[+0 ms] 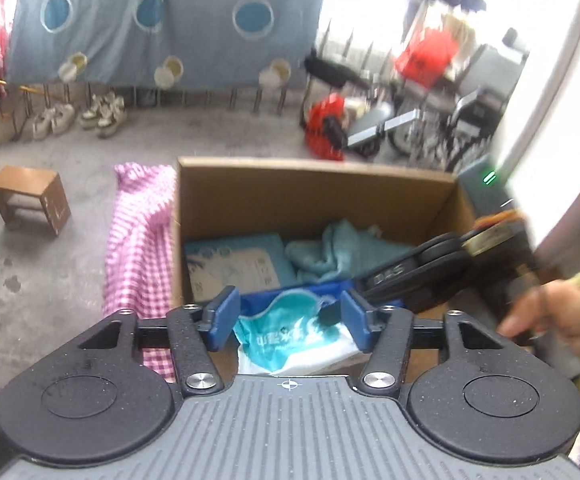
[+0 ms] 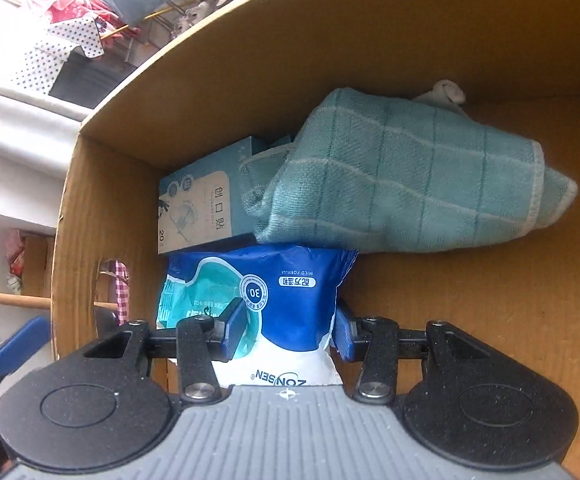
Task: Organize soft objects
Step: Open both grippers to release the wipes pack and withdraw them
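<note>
A cardboard box (image 1: 310, 196) is sitting on the concrete floor (image 1: 50, 264), and both grippers are working at it. The right gripper (image 2: 286, 328) is reaching down inside the box, its blue fingers (image 2: 236, 328) standing moderately apart on either side of a blue and white wipes pack (image 2: 290, 304); they are lying just against the pack's edges, though whether they are actually squeezing it I cannot tell. Beyond the pack, toward twelve o'clock, a teal towel (image 2: 410, 176) is slumping across the box bottom, and at about eleven o'clock a light blue plaster carton (image 2: 202, 208) is resting against the side wall, touching the towel. The left gripper (image 1: 288, 316) is hovering over the near rim of the box with its fingers (image 1: 222, 316) spread wide and holding nothing, the wipes pack showing between them below. At nine o'clock of the box a pink checked cloth (image 1: 138, 248) is lying on the floor, and farther out a small wooden stool (image 1: 30, 200) is standing.
</note>
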`<action>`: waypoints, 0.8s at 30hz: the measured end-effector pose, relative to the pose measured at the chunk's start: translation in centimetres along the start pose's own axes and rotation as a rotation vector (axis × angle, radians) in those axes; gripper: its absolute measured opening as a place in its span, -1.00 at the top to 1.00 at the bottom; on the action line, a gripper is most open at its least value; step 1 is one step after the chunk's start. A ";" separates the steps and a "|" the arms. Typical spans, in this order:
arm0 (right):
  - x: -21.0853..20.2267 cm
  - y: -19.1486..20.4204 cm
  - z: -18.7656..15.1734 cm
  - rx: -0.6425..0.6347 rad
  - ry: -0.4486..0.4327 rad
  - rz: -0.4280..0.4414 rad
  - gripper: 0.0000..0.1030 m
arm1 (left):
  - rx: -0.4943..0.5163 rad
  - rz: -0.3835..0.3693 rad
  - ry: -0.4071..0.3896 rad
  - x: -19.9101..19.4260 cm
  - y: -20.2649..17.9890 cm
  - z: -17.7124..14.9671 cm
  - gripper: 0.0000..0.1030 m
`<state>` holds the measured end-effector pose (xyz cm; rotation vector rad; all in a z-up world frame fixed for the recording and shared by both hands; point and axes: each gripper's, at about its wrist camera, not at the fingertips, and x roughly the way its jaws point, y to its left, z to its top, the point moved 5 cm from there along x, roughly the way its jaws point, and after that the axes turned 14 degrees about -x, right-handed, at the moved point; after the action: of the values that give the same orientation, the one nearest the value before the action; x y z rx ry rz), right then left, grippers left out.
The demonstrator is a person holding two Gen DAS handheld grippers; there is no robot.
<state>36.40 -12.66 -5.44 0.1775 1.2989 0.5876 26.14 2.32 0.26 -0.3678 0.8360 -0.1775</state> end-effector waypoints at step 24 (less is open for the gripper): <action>-2.9 3.0 0.9 -0.091 -0.087 -0.036 -0.47 | -0.266 -0.083 -0.189 -11.3 6.8 -5.3 -0.64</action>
<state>35.89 -11.44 -1.40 0.1031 1.1862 0.6011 14.76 10.68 2.22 -0.6599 0.6586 -0.1060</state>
